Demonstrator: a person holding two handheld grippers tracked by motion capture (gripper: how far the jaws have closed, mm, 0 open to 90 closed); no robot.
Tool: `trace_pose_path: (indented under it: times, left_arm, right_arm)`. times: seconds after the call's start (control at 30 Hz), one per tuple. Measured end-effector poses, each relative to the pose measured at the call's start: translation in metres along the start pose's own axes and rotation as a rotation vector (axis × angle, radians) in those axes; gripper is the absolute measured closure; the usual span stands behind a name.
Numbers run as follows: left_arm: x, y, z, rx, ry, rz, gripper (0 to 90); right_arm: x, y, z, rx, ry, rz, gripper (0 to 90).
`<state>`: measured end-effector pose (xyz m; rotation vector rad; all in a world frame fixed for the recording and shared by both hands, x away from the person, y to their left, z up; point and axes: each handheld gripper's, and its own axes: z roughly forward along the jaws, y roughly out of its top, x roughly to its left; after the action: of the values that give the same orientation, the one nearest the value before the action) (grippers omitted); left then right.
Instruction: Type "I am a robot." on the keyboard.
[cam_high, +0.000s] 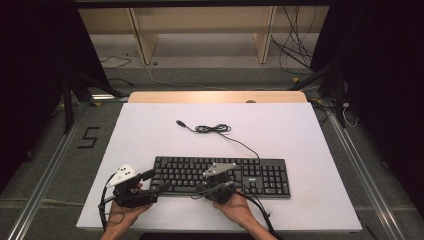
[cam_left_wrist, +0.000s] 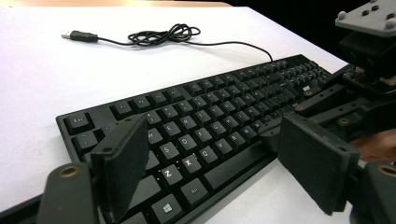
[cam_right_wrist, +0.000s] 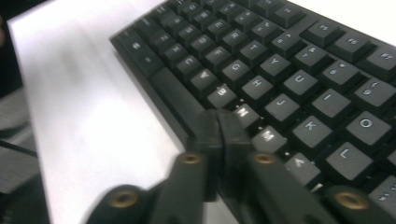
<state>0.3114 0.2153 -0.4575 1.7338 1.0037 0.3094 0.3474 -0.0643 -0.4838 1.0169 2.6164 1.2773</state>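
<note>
A black keyboard (cam_high: 250, 172) lies across the near middle of the white table (cam_high: 300, 130). Its cable (cam_high: 220, 129) coils behind it and ends in a loose USB plug (cam_high: 181, 123). My left gripper (cam_high: 155, 181) stands open at the keyboard's near left corner; in the left gripper view its jaws (cam_left_wrist: 217, 163) straddle the bottom-left keys (cam_left_wrist: 187, 140). My right gripper (cam_high: 199, 189) is shut, empty, at the keyboard's front edge. In the right gripper view its closed tips (cam_right_wrist: 218, 126) rest at the space bar, beside the N key of the keyboard (cam_right_wrist: 289, 70). The right gripper (cam_left_wrist: 364, 93) also shows in the left gripper view.
Bare white table surface (cam_left_wrist: 42, 70) lies left of and behind the keyboard. A wooden strip (cam_high: 215, 96) edges the table's far side. Beyond it stand wooden shelf legs (cam_high: 142, 35) and loose floor cables (cam_high: 295, 45).
</note>
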Motion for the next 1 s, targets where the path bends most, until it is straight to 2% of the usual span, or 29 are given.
trace_pose_path:
  times: [0.27,0.7,0.9,1.0]
  left_arm:
    - [0.003,0.000,0.001,0.001,0.005,-0.011,24.3]
    - [0.006,0.004,0.012,0.028,0.021,-0.035,24.7]
    - [0.007,0.007,0.019,0.047,0.034,-0.037,27.2]
    - [0.008,0.009,0.023,0.057,0.032,-0.035,30.7]
  right_arm:
    - [0.000,-0.001,-0.008,-0.037,0.004,0.014,77.8]
    - [-0.012,0.001,-0.032,-0.091,0.008,0.048,54.5]
    - [-0.012,0.000,-0.038,-0.096,-0.003,0.042,46.6]
    - [-0.012,-0.001,-0.041,-0.099,-0.007,0.035,45.3]
